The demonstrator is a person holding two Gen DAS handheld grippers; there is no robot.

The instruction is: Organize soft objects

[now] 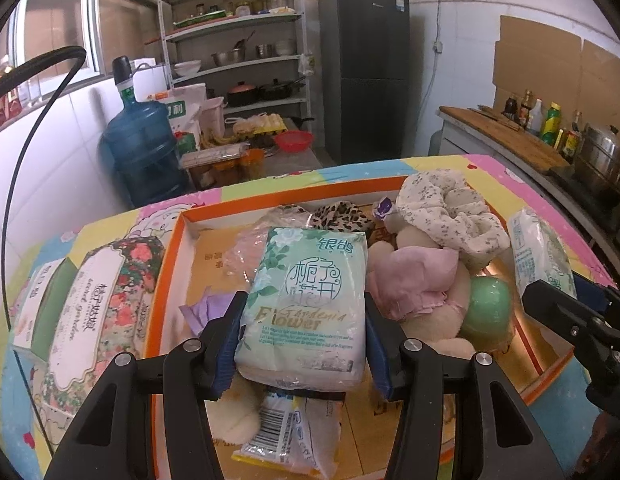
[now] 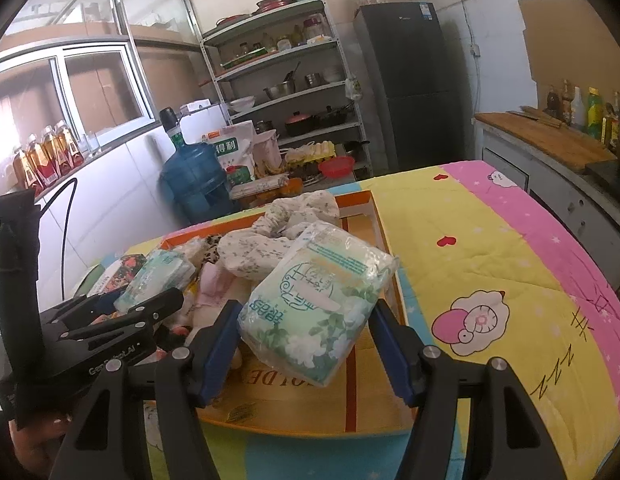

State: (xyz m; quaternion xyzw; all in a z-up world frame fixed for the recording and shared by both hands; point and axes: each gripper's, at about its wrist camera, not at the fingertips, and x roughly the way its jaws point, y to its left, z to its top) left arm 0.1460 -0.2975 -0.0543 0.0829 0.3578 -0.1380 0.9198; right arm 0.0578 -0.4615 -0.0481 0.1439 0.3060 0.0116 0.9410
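My left gripper (image 1: 303,299) is shut on a green-and-white tissue pack (image 1: 305,296), held above an orange-rimmed shallow box (image 1: 169,256). The box holds a floral cloth (image 1: 450,216), a pink cloth (image 1: 414,276), a green ball (image 1: 488,308), a leopard-print cloth (image 1: 342,216) and a flat packet (image 1: 285,432) under the pack. My right gripper (image 2: 305,306) is shut on a second, tilted tissue pack (image 2: 318,304) over the box's (image 2: 310,428) near right part. Each gripper shows in the other view: the right gripper (image 1: 550,292), the left gripper (image 2: 137,300).
A flowered tissue carton (image 1: 89,304) lies left of the box on the cartoon-print cloth (image 2: 490,248) that covers the table. Beyond the table stand a blue water jug (image 1: 143,152), a metal shelf (image 1: 237,40) and a dark fridge (image 1: 366,72). A counter with bottles (image 1: 542,120) runs along the right.
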